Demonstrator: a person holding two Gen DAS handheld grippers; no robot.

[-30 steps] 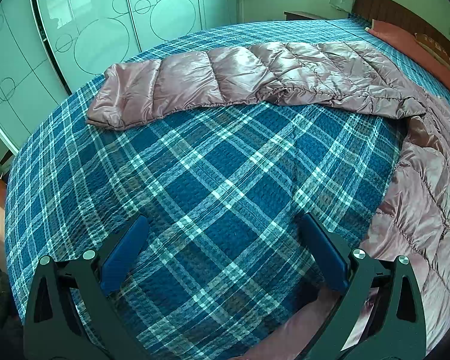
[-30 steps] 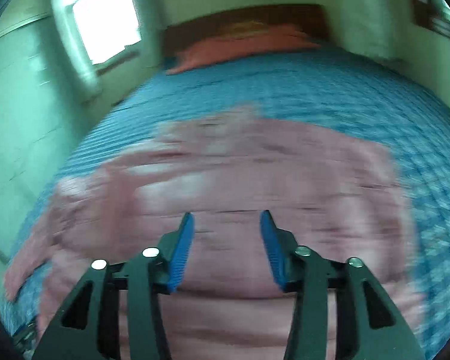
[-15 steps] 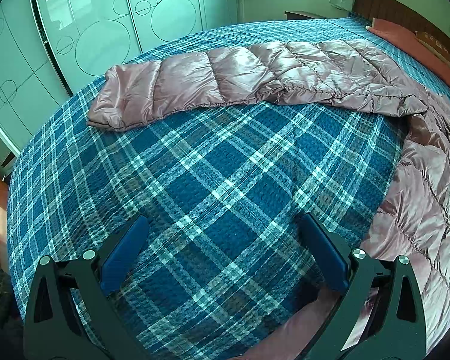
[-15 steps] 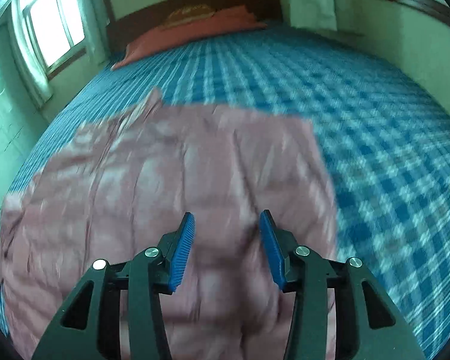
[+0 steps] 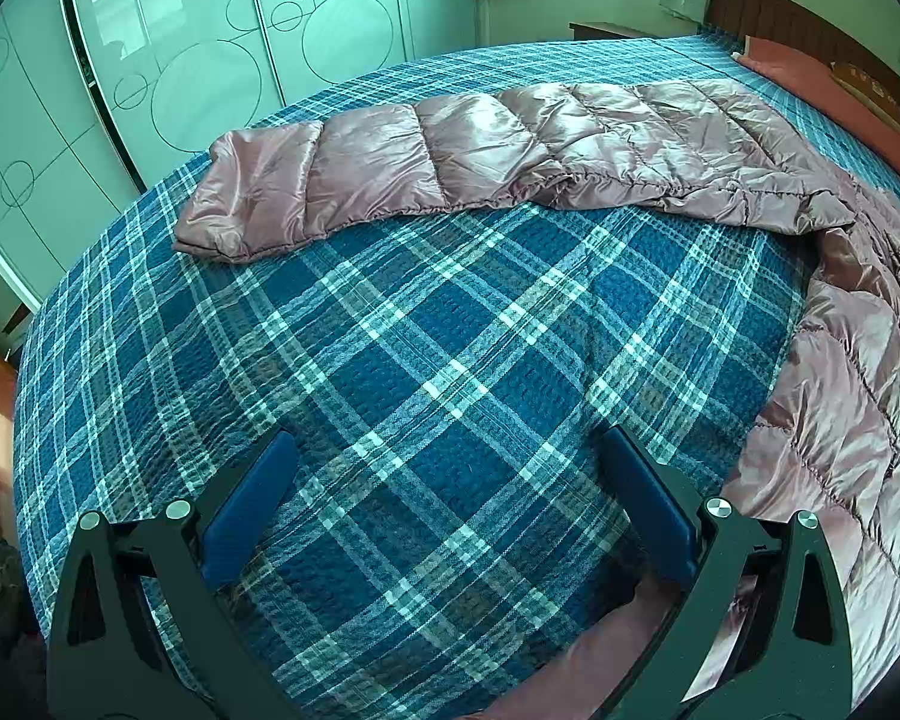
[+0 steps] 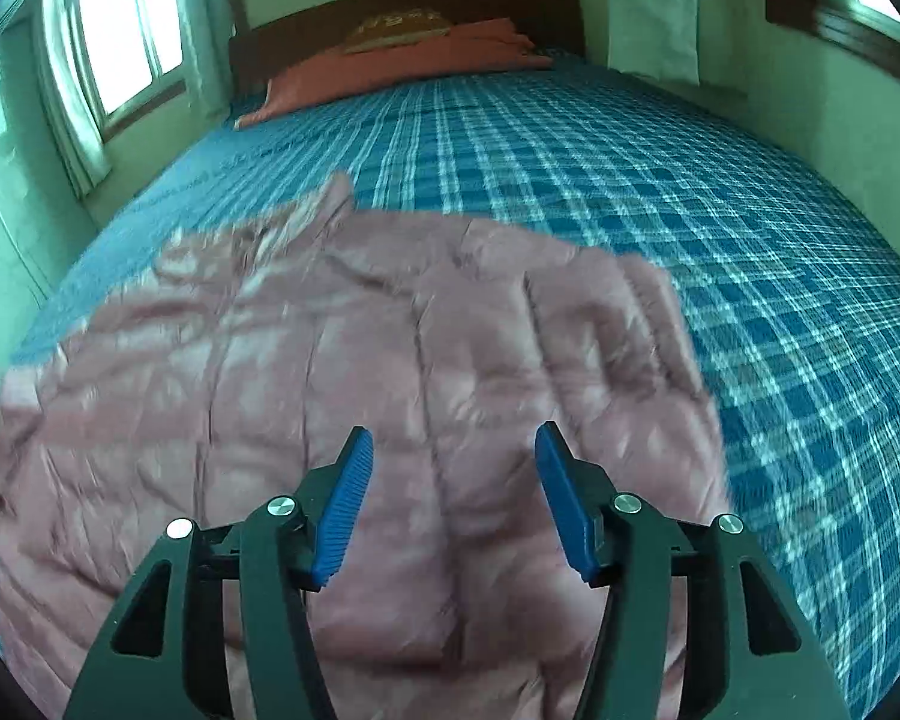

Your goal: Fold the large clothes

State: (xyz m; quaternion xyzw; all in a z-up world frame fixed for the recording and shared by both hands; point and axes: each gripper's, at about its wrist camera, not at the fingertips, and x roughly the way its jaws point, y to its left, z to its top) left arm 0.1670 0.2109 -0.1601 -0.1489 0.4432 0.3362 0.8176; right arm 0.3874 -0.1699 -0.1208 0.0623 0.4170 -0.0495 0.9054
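Observation:
A shiny dusty-pink quilted down jacket lies spread on a blue plaid bedspread. In the left wrist view one sleeve stretches across the far side of the bed, and the jacket body fills the right edge. My left gripper hovers open over bare bedspread with nothing between its fingers. My right gripper hangs above the jacket body, its jaws opening, with nothing pinched between the blue pads. The right wrist view is blurred.
A dark wooden headboard and orange-red pillows sit at the bed's head. Pale green sliding wardrobe doors line the side beyond the sleeve. Windows with curtains stand by the headboard. Bare bedspread lies right of the jacket.
The right gripper's jaws have spread wider and it has sunk closer to the jacket, its view swinging right then settling. The left gripper and the sleeve have stayed put.

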